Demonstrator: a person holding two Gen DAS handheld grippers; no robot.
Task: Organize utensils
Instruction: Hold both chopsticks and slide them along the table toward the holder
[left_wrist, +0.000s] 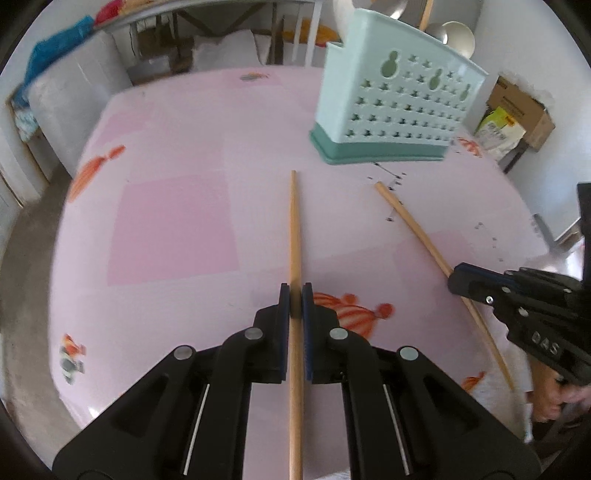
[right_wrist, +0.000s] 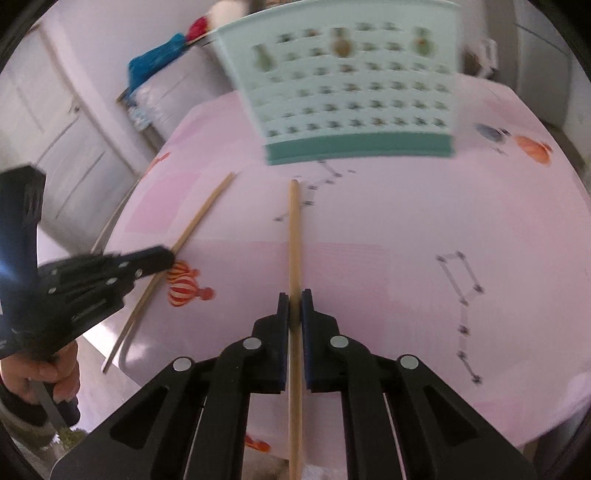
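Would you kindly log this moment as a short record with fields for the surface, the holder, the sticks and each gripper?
surface: table under a pink printed cloth
holder: mint caddy with a teal base, upright at the far side; a wooden stick and spoons rise from it
left gripper: jaws shut on the left chopstick
right gripper: jaws shut on the right chopstick
chopsticks: both point toward the caddy, neither inside it
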